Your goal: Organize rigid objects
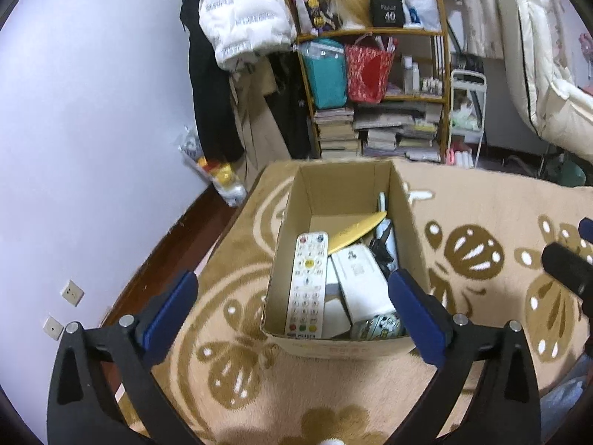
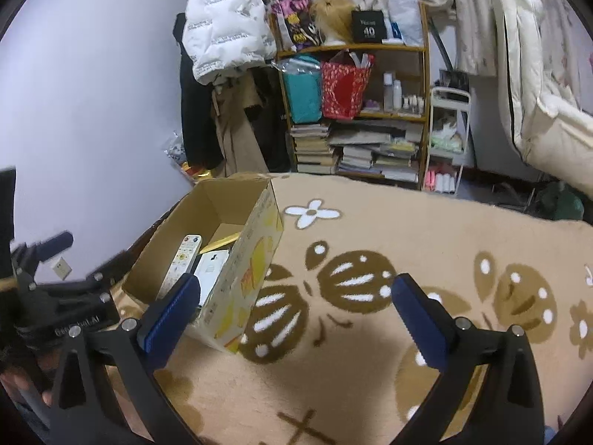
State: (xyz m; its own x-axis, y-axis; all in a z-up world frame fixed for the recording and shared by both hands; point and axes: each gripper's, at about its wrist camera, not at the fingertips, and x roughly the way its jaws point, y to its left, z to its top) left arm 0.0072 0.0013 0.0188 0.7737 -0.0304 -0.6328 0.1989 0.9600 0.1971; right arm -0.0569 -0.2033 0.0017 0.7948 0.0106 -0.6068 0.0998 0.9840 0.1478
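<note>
Left gripper (image 1: pixel 292 296): jaws spread wide, nothing held between the two blue pads (image 1: pixel 168 307); it is poised above the near end of the box. Right gripper (image 2: pixel 292 304): jaws likewise released and empty, held over bare carpet (image 2: pixel 407 222) just right of the box.

One open cardboard box (image 1: pixel 296 200) is set on the carpet. Inside are counted: one white remote control (image 1: pixel 307 282), laid lengthwise along the left wall; one white carton (image 1: pixel 361 278) beside it; one yellow curved piece (image 1: pixel 357 235), resting across the far ends of both; several dark and pale items at the right wall, which cannot be told apart.

Beyond the carpet, one wooden shelf unit (image 2: pixel 424 85) is stacked with books, and one white padded jacket (image 2: pixel 222 26) is hung to its left.
</note>
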